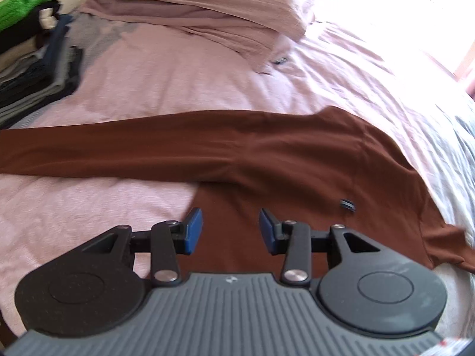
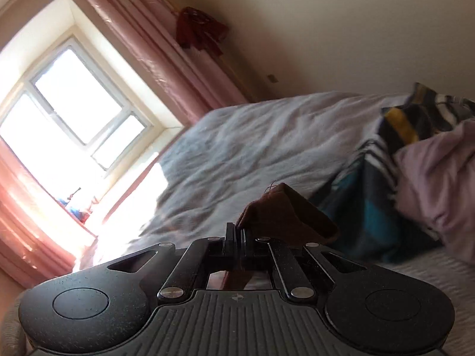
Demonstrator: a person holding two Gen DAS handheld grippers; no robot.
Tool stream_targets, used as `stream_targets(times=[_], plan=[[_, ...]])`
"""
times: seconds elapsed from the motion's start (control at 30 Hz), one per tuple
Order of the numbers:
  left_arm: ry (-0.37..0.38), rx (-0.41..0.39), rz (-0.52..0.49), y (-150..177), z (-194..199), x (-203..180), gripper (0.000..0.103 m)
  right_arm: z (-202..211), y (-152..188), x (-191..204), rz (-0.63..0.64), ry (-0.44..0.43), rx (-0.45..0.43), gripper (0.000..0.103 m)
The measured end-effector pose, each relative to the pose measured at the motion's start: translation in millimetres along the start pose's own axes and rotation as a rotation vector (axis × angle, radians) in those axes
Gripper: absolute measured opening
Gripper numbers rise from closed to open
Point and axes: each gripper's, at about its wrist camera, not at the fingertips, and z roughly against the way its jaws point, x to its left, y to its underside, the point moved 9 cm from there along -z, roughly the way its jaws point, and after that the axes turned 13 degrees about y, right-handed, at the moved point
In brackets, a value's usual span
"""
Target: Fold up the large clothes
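A rust-brown long-sleeved top (image 1: 267, 154) is spread on the pink bed cover (image 1: 166, 77), one sleeve stretched leftward. The left tongs (image 1: 231, 231) are held wide apart above its body—nothing gripped. The right tongs (image 2: 237, 234) are pressed together on a fold of brown fabric (image 2: 285, 213).

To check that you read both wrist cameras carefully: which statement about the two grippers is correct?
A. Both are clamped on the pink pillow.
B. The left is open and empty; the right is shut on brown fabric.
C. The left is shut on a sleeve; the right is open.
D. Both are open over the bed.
B: the left gripper has its blue pads apart over the brown shirt, while the right gripper pinches a fold of brown fabric.
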Motion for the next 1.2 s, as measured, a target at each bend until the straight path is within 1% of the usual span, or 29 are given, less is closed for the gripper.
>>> stream_targets(times=[0.03,0.1,0.2,0.27,0.3,0.33,0.37,0.43,0.47,0.5,0.53,0.57,0.6,0.63,0.7,0.77,0.83,0.93,1.03,1.1,1.17,1.2], plan=[[0.009,0.007,-0.009,0.9,-4.1,-4.6,0.038,-4.7,1.2,-14.7,-0.014,0.043,0.017,0.0],[0.032,0.023,-0.02,3.6,-10.6,-11.5,0.038,-9.8,10.0,-43.7,-0.001,0.116,0.037,0.0],[0.048,0.057,-0.044,9.3,-18.3,-15.6,0.038,-20.3,38.2,-80.6,0.034,0.235,0.102,0.0],[0.046,0.075,-0.055,11.8,-22.1,-14.9,0.038,-28.9,55.8,-98.1,0.036,0.301,0.16,0.0],[0.049,0.086,-0.057,13.0,-24.0,-13.6,0.039,-36.8,67.2,-107.6,0.045,0.338,0.215,0.0],[0.05,0.096,-0.059,13.1,-25.5,-12.2,0.039,-40.1,77.5,-119.0,0.059,0.389,0.27,0.009],[0.051,0.099,-0.063,12.4,-26.5,-10.5,0.039,-40.2,82.6,-127.5,0.069,0.452,0.301,0.028],[0.057,0.097,-0.075,7.6,-27.0,-7.5,0.039,-26.9,79.8,-135.2,0.055,0.532,0.282,0.046],[0.059,0.095,-0.084,3.8,-27.4,-6.3,0.039,-17.0,75.9,-135.8,0.046,0.573,0.259,0.047],[0.062,0.094,-0.095,-0.9,-28.6,-5.5,0.039,-6.9,71.6,-130.1,0.05,0.581,0.226,0.047],[0.069,0.093,-0.107,-6.7,-30.8,-5.6,0.04,0.8,68.2,-119.1,0.075,0.563,0.195,0.047],[0.081,0.09,-0.122,-14.0,-34.5,-7.3,0.04,7.1,66.3,-99.6,0.127,0.516,0.167,0.047],[0.094,0.089,-0.142,-22.4,-39.4,-9.9,0.04,9.0,68.1,-80.0,0.179,0.464,0.16,0.047],[0.106,0.087,-0.166,-31.4,-45.8,-14.1,0.04,8.4,75.0,-50.7,0.247,0.379,0.168,0.047],[0.133,0.079,-0.217,-51.6,-63.8,-27.4,0.041,1.0,98.3,7.2,0.34,0.205,0.225,0.047],[0.169,0.073,-0.264,-73.6,-87.6,-41.7,0.044,-7.0,132.7,72.3,0.388,0.006,0.303,0.046],[0.211,0.079,-0.305,-94.7,-114.9,-57.2,0.045,-12.8,175.2,136.6,0.411,-0.172,0.392,0.046],[0.274,0.1,-0.319,-124.5,-157.1,-76.5,0.047,-18.7,244.4,231.6,0.457,-0.392,0.527,0.046],[0.343,0.144,-0.32,-148.0,-198.2,-91.2,0.048,-28.5,307.0,305.0,0.515,-0.498,0.611,0.046],[0.383,0.188,-0.312,-156.8,-223.0,-95.5,0.049,-41.3,341.6,341.1,0.559,-0.515,0.633,0.046],[0.419,0.227,-0.299,-160.2,-243.9,-96.8,0.049,-52.9,370.0,364.6,0.594,-0.528,0.68,0.046],[0.441,0.253,-0.29,-159.6,-252.2,-97.2,0.049,-67.4,380.8,371.4,0.603,-0.516,0.709,0.046]])
